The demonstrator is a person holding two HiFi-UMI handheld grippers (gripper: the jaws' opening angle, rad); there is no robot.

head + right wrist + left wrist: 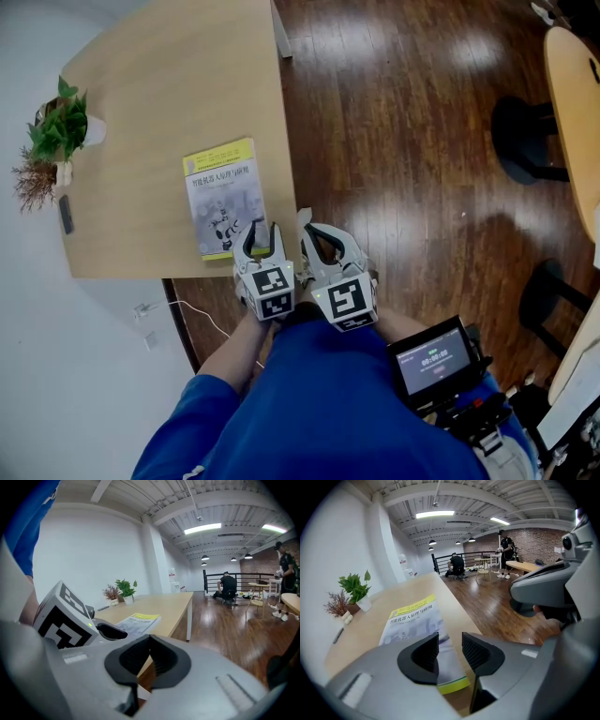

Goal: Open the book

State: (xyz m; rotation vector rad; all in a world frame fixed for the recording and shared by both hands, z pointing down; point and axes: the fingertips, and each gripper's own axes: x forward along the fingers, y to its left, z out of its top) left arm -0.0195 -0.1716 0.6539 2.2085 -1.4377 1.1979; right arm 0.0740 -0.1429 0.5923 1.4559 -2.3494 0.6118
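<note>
Over the near corner of the book (223,199), I am holding my left gripper (450,645) with its jaws apart, gripping nothing. Just beside it, my right gripper (149,643) is hanging with jaws together, empty. The book is lying closed, cover up, near the table's (159,84) edge.

The head camera looks steeply down from above the person (319,412), taking in the counter (159,94), the book (223,199) and the wooden floor (403,141). The left tongs (450,641) carry a camera close behind the jaws, slanting down over the book. The one on the right tongs (150,644) looks almost level along the counter's edge. All three share the book and the potted plant (58,127).
</note>
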